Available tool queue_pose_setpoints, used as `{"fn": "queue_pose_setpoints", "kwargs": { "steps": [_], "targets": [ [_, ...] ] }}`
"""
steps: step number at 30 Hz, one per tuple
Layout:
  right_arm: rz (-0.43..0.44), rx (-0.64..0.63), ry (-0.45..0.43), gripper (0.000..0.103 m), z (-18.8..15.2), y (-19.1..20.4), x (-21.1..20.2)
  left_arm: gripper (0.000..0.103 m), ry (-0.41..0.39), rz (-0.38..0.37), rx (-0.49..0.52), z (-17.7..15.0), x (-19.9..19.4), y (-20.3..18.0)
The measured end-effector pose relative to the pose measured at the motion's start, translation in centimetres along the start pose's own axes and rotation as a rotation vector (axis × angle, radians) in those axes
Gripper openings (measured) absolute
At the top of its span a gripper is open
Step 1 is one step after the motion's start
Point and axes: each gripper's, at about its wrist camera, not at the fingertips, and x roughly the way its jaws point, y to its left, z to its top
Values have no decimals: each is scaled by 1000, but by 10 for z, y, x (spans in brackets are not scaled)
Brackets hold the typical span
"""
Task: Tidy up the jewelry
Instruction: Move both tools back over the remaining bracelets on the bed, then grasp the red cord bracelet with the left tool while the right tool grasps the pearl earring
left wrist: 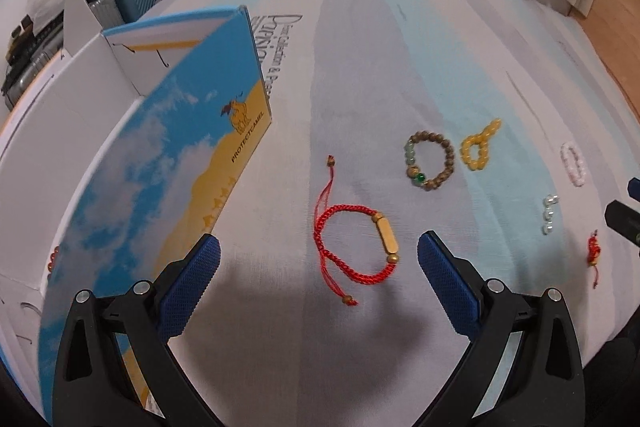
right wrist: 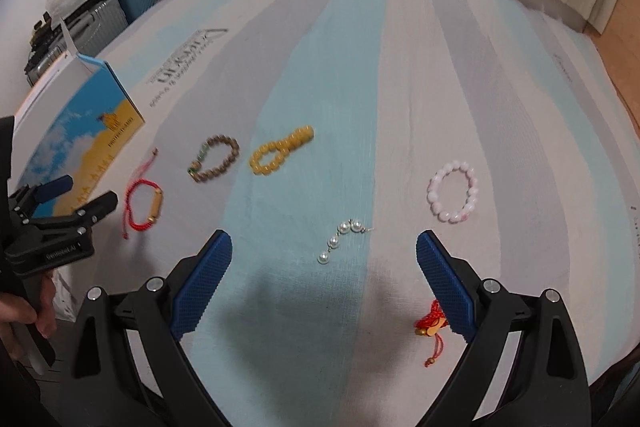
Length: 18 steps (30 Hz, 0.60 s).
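Our left gripper point(left wrist: 318, 259) hangs with fingers spread wide around the red cord bracelet point(left wrist: 352, 247), which lies flat on the striped bed point(left wrist: 360, 47) just beside the open box point(left wrist: 160, 155). We should lower straight down and pinch the gold tube bead, probably the firmest hold. Our right gripper point(right wrist: 324, 255), fingers also spread and empty, hovers near the pearl strand point(right wrist: 340, 241).

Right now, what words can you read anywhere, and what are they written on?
"PROTECTCAMEL" on the blue and yellow box, under a camel picture.
"Parisian" is my partial reading of the big print on the striped sheet; the small lines beside it are too blurred.
The white label on the left gripper is too small to read.
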Motion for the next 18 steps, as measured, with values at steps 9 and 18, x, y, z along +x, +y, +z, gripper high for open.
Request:
{"fn": "queue_pose_setpoints", "kwargs": {
  "steps": [9,18],
  "targets": [
    [5,26,69,90,-10,-9,47,95,22,31,26,1,32,-2],
    [14,47,104,89,-13,-14,78,86,57,27,15,-3,65,0]
  ]
}}
